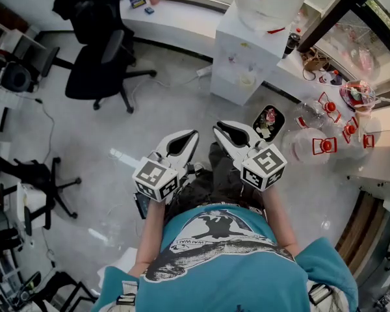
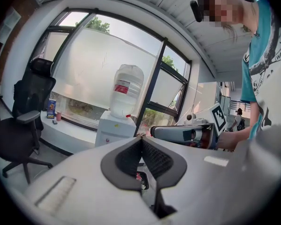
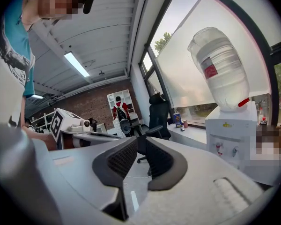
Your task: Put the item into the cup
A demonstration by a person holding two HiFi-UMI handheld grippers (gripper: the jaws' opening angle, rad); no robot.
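I am standing on the floor with both grippers held close to my body, side by side and away from the table. My left gripper (image 1: 194, 134) has its jaws touching at the tips (image 2: 141, 138), with nothing held. My right gripper (image 1: 217, 129) shows a narrow gap between its pads (image 3: 141, 140), and nothing is in that gap. Several clear plastic cups with red tags (image 1: 312, 145) stand on the table (image 1: 383, 155) at the right. A black tray (image 1: 268, 123) with small colourful items lies at the table's left end. Which item is meant I cannot tell.
A white water dispenser (image 1: 247, 51) with a big bottle (image 3: 220, 69) stands straight ahead. A black office chair (image 1: 101, 64) is to the left on the grey floor. A white counter (image 1: 175, 18) runs under the window. More chairs and cables are at far left.
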